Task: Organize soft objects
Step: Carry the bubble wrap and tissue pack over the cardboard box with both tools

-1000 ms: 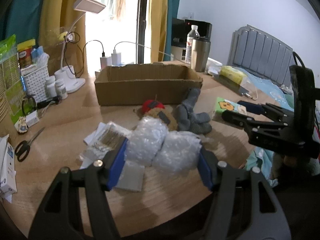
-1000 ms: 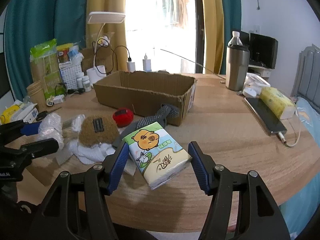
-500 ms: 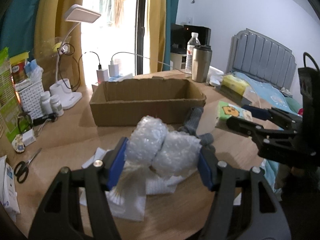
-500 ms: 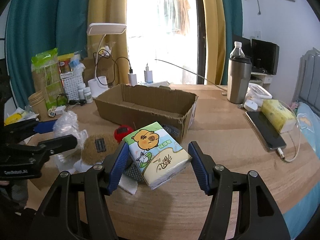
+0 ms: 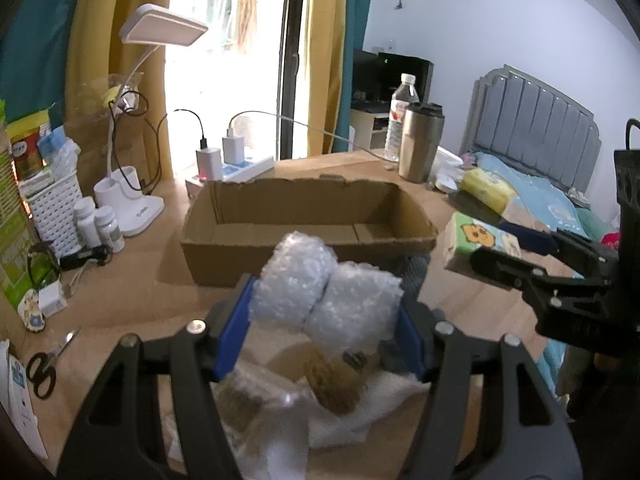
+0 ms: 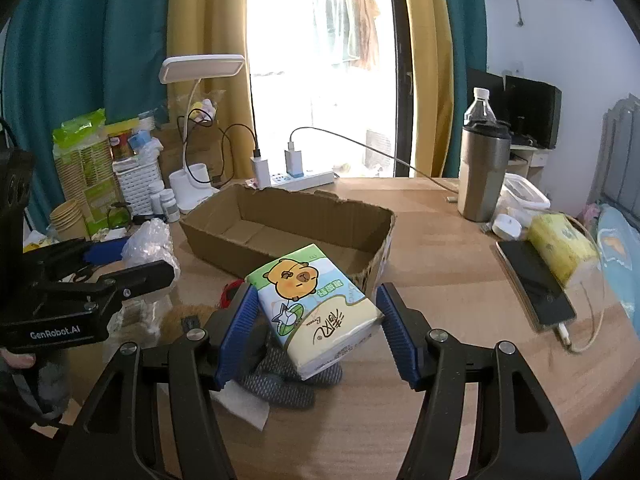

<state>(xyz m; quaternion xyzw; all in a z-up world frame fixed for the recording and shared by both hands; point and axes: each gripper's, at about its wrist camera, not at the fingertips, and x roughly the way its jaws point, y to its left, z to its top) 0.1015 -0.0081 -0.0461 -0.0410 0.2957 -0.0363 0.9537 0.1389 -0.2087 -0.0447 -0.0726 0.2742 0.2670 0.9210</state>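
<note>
Bubble wrap point(image 5: 326, 300) clamped in left hand-held gripper point(image 5: 320, 324), tissue pack point(image 6: 316, 312) clamped in right hand-held gripper point(image 6: 316, 332)

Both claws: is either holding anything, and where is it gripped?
Left claw clamps the bubble wrap roll by its two ends. Right claw clamps the tissue pack across its long sides.
</note>
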